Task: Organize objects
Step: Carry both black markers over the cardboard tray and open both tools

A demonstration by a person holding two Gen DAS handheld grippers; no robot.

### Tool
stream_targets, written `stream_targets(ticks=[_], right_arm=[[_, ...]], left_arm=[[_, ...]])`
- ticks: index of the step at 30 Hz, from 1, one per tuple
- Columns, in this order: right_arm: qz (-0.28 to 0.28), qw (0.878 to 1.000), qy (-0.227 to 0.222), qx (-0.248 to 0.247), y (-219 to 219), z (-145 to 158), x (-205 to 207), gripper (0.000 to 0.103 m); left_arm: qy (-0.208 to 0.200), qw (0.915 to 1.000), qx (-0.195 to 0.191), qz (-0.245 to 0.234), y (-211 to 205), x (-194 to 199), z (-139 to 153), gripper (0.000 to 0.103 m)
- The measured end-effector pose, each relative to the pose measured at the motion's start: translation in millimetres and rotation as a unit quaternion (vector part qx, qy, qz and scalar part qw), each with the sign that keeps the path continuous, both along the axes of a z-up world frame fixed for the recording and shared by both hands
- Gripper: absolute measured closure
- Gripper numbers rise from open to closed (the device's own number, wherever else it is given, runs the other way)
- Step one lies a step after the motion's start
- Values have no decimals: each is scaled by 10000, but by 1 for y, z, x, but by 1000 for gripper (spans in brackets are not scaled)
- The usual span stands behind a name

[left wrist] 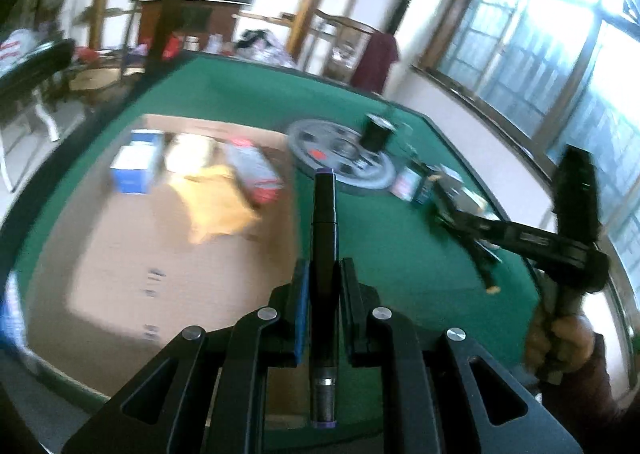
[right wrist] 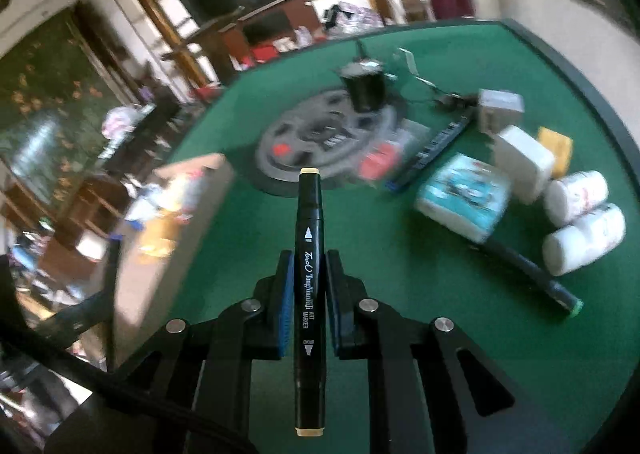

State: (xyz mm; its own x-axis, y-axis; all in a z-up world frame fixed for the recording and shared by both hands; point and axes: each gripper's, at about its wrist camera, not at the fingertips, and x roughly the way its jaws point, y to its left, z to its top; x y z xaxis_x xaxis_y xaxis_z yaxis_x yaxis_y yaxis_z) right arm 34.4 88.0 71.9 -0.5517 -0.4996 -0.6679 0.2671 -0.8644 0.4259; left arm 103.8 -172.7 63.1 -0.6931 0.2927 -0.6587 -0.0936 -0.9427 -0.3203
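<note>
My left gripper (left wrist: 323, 270) is shut on a black marker with purple ends (left wrist: 323, 214), held lengthwise above an open cardboard box (left wrist: 120, 262) on the green table (left wrist: 400, 254). The box holds a blue-white carton (left wrist: 136, 166), a yellow packet (left wrist: 220, 202) and a red-white box (left wrist: 256, 170). My right gripper (right wrist: 307, 262) is shut on a black art marker with cream ends (right wrist: 308, 254), held above the green table (right wrist: 400, 314). The right gripper also shows in the left wrist view (left wrist: 472, 214) at the right.
A round grey turntable (right wrist: 320, 134) with a black cup (right wrist: 364, 90) sits mid-table. To the right lie a tissue pack (right wrist: 464, 198), a white box (right wrist: 524, 162), two white bottles (right wrist: 584, 230), a green-ended marker (right wrist: 536, 274) and a dark strip (right wrist: 436, 146). The cardboard box (right wrist: 180, 214) stands at left.
</note>
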Motion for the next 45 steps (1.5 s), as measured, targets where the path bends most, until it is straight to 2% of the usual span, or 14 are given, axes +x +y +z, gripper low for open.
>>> stream_targets(ticks=[5, 10, 19, 23, 30, 37, 38, 40, 41, 42, 45], right_arm=[[431, 9982, -97, -412, -41, 15, -8, 91], [860, 9932, -437, -657, -99, 7, -21, 90], [1481, 9798, -1095, -781, -196, -21, -33, 90], [1623, 9735, -1419, -761, -233, -38, -45, 90], [1505, 9740, -1628, -464, -260, -58, -66, 90], [1382, 9768, -1630, -172, -263, -63, -73, 90], [1368, 9771, -1626, -129, -263, -64, -73, 90], [1347, 9779, -1600, -72, -262, -65, -73, 90], [1334, 9784, -1576, -51, -260, -63, -72, 90], [1296, 9797, -1527, -10, -259, -61, -71, 90], [1250, 9823, -1398, 45, -254, -55, -66, 87]], left_arm=[[-216, 9982, -280, 482, -43, -15, -4, 91], [-443, 9948, -663, 638, -63, -34, -15, 91], [-1136, 9879, -768, 729, -99, -74, -47, 91], [-1441, 9842, -675, 782, -113, -89, -56, 91], [-1492, 9841, -592, 759, -120, -99, -62, 91], [-1283, 9864, -340, 970, -135, -83, -53, 90], [-1259, 9866, -279, 1000, -139, -82, -51, 87], [-1207, 9872, -139, 1030, -143, -78, -48, 75], [-1180, 9875, -80, 1039, -145, -77, -47, 65], [-1124, 9880, -7, 1062, -147, -73, -44, 61], [-977, 9888, 118, 1122, -148, -66, -34, 61]])
